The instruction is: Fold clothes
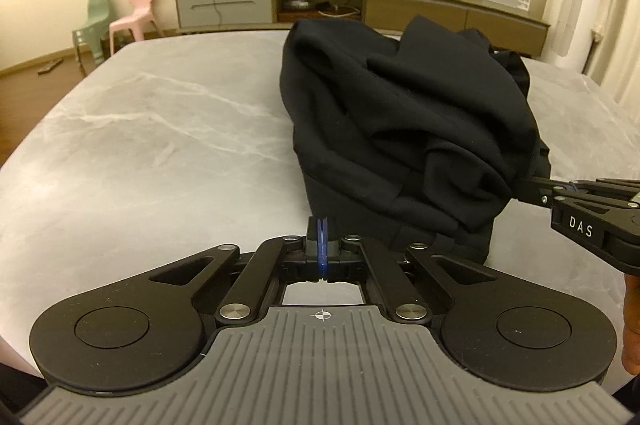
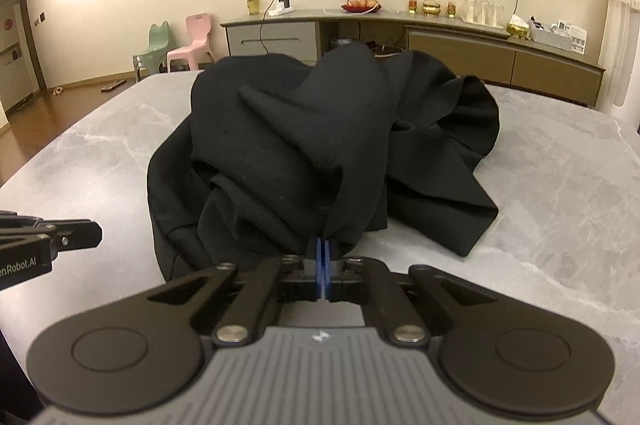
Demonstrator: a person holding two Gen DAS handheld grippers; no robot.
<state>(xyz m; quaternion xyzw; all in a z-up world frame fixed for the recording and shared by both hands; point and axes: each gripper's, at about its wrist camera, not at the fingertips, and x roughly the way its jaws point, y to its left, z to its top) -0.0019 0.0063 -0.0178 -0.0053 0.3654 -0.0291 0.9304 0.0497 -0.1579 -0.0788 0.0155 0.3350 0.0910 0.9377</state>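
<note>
Pinching soft black garment: right gripper | left gripper pressed together, empty | veined grey marble table

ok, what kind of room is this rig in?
Most likely a home living or dining room. A grey marble-look table holds the black garment; behind it a long low sideboard carries a fruit plate and glasses, and two small plastic chairs stand by the wall.

I count one black garment on one table, two grippers, left and right, and two chairs.
</note>
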